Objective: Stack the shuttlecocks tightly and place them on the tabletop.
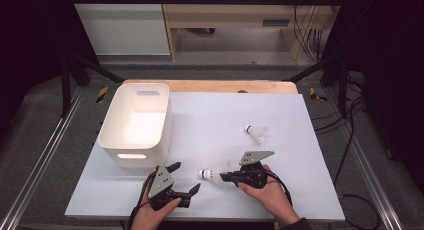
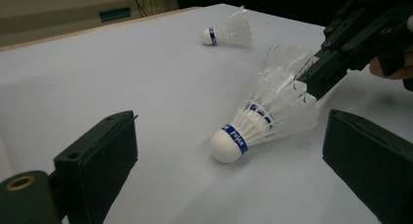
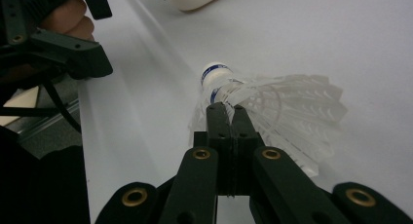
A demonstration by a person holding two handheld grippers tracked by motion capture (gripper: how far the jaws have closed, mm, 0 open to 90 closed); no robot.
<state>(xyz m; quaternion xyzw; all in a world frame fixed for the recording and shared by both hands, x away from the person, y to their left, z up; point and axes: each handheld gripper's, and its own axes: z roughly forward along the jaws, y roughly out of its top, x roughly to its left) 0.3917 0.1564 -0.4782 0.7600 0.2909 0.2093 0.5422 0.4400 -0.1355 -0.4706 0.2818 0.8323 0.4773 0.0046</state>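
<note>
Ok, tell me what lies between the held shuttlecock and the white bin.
In the high view, bare tabletop separates the held shuttlecock from the white bin; the open left gripper sits just below that stretch.

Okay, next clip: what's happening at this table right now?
A person works two handheld grippers over a pale table. The right gripper is shut on the feathers of a shuttlecock, cork end toward the left gripper, which sits open beside it. A second shuttlecock lies farther out, and a white bin stands at the left.
</note>
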